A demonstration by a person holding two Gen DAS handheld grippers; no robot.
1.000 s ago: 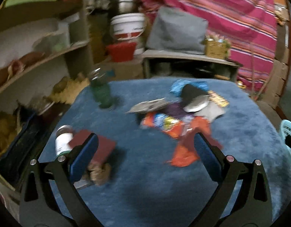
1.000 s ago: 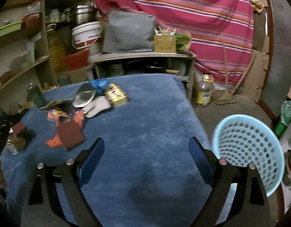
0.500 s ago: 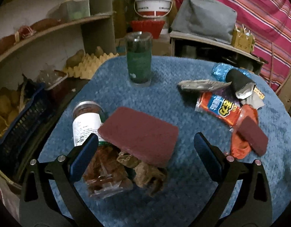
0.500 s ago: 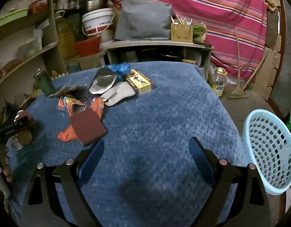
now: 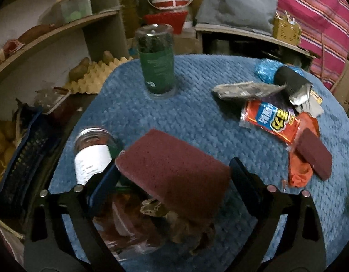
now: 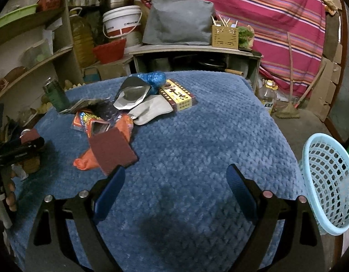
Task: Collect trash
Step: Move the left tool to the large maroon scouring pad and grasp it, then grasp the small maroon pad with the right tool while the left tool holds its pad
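While the left hand-held gripper [image 5: 172, 176] had just been closing slightly, its jaws stood wide on either side of a maroon sponge [image 5: 172, 172], the pads not visibly pressing it. Beside it lay a jar [image 5: 92, 151] on the blue counter [image 5: 197, 124]; wrappers [image 5: 269, 120] lay further right.

From the right wrist, the right hand-held gripper [image 6: 174, 188] hung wide open and empty above bare counter, trash pile [image 6: 120, 111] ahead-left, basket [image 6: 328, 181] at right.

A pink striped cloth [image 6: 254, 6] hangs behind a grey cushion [image 6: 178, 19] on a low shelf. A white plastic bucket [image 6: 121, 23] sits above a red bowl [image 6: 109, 49].
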